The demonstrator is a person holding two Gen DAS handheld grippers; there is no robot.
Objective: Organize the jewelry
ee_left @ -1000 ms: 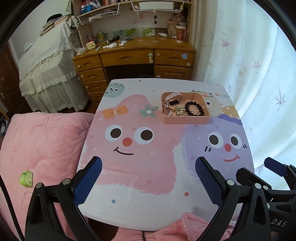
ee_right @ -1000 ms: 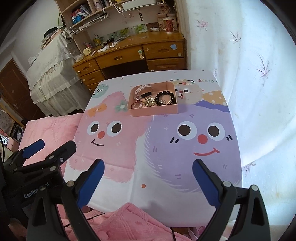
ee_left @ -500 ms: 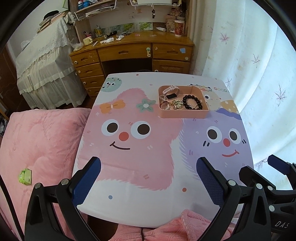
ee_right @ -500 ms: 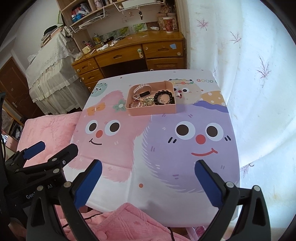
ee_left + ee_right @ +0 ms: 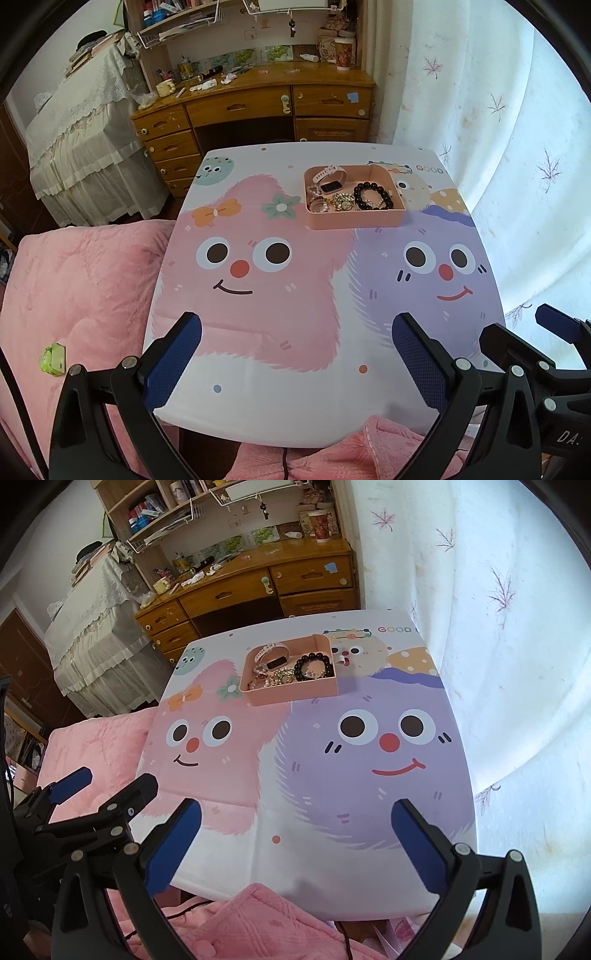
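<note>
Left wrist view. Left gripper [image 5: 297,339] hangs over the near table edge, jaws spread wide, nothing between them. Right gripper [image 5: 554,332] shows at the right border; spread too as far as one can tell here. The tray [image 5: 354,221] sits at the far right part of the table [image 5: 258,398], well apart from both grippers. Its long axis runs left to right across the view, long wall facing the camera. Inside: a white watch [image 5: 328,173] at the back left, a dark bead bracelet [image 5: 372,196] at right, a gold tangle [image 5: 341,202] in the middle, pale beads [image 5: 317,203] at left.

Handling, by judgement: all pieces light. Bead bracelet is limp and round-beaded, likely to roll off the pads; pinch across one side of the loop. Watch band holds its loop, so it offers the surest grip across the strap. Gold pieces look fine and snag-prone; lift slowly.

Right wrist view. Right gripper [image 5: 295,821] released, jaws wide, empty. Left gripper [image 5: 107,786] at left, also parted. Tray [image 5: 291,696] far centre, long axis again crosswise, slightly skewed. Watch [image 5: 272,652] loop lies on its side, back left; bracelet [image 5: 313,667] flat, right.
</note>
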